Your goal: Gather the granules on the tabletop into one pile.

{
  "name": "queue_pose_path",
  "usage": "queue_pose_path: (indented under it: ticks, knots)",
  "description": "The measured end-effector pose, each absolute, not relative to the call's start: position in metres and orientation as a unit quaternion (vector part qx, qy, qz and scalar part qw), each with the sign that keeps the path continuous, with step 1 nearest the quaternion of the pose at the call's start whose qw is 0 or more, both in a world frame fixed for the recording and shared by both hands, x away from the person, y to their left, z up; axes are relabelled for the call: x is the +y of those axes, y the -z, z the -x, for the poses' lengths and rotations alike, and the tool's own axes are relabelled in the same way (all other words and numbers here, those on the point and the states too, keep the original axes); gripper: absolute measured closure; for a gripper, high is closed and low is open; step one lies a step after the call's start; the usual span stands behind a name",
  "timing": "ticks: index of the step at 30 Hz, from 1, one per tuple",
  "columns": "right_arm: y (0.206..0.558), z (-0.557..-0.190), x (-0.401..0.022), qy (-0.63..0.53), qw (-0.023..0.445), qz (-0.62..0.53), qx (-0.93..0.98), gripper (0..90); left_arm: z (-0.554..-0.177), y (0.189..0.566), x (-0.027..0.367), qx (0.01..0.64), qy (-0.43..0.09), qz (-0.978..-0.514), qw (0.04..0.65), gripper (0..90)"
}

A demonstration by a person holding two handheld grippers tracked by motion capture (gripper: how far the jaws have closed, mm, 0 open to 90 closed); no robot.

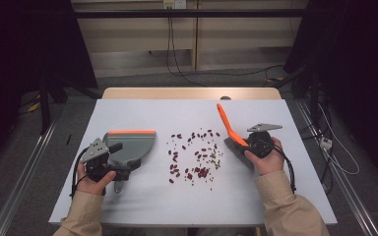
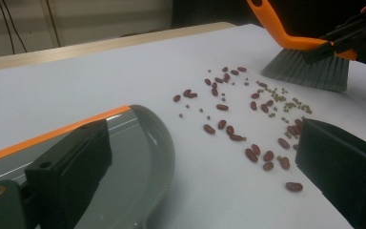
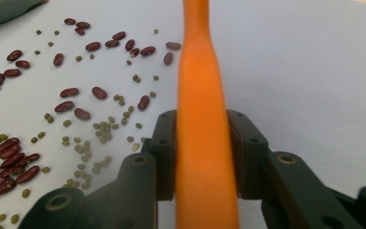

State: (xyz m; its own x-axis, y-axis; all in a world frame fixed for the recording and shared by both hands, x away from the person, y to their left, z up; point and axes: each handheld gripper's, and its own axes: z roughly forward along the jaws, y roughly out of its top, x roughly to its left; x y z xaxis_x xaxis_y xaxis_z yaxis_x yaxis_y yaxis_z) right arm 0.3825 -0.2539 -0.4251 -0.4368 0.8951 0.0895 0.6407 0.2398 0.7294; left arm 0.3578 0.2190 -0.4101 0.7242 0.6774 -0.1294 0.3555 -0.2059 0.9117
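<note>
two grippers | left gripper (image 1: 119, 169) jaws pinching dustpan (image 1: 130, 145) | right gripper (image 1: 243, 147) jaws pinching brush (image 1: 229, 129) | beans (image 1: 195, 156) between

Dustpan (image 1: 130, 145) left on table (image 1: 142, 196); scattered beans (image 1: 195, 156) centre; brush (image 1: 232, 133) right of beans.

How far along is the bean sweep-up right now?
Done: the right claw is shut on the brush by its orange handle, bristles on the table beside the beans. In hand: the left claw is at the dustpan. Left: all beans lie scattered; the pan looks empty.
</note>
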Motion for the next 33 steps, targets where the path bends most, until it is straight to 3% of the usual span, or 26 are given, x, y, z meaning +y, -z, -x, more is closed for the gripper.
queue_pose_path:
  ticks: [11, 27, 33]
  knots:
    - [0.429, -0.381, -0.250, -0.363, 0.190, -0.509, 0.757, 70.9, -0.357, 0.416, 0.216, 0.342, -0.144, -0.764, 0.527, 4.8]
    - [0.428, -0.384, -0.262, -0.400, 0.146, -0.522, 0.739, 71.2, -0.355, 0.419, 0.221, 0.350, -0.140, -0.763, 0.525, 4.8]
    - [0.419, -0.389, -0.268, -0.420, 0.161, -0.514, 0.731, 71.2, -0.355, 0.421, 0.222, 0.352, -0.137, -0.764, 0.524, 4.8]
